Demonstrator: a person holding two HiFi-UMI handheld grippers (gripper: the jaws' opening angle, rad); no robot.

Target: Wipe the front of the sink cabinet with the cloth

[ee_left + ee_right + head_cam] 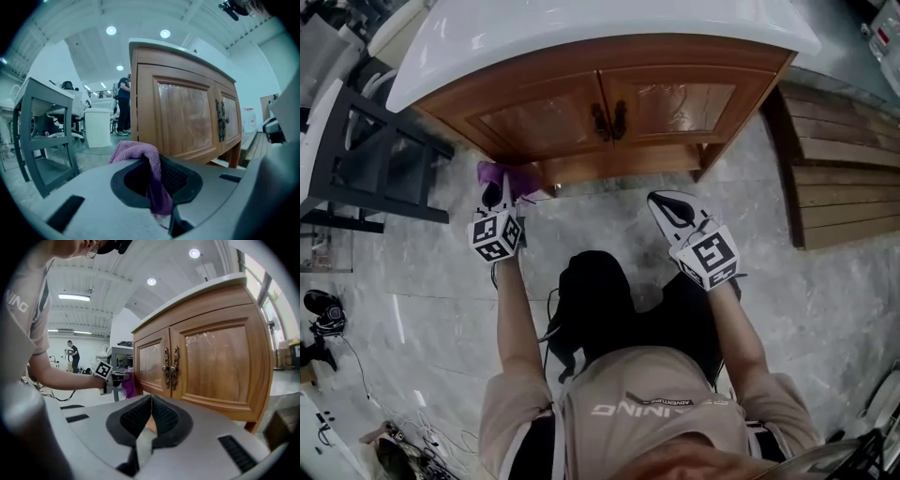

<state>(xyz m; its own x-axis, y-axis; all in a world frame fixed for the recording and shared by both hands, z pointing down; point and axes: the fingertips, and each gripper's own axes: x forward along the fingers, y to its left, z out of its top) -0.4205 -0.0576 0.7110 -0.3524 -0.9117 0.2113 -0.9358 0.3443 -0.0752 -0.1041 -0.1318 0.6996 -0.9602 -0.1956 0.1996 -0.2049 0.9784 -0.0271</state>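
Low at the left corner of the cabinet (609, 112), the left hand-held gripper (498, 185) pinches the cloth (140, 152) for wiping, while the right hand-held gripper (150, 414) idles, closed and empty.

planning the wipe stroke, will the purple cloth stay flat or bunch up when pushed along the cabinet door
Likely floppy: the cloth droops in folds over the left claw. It looks light and fuzzy, so it may bunch and drag on the cabinet door.
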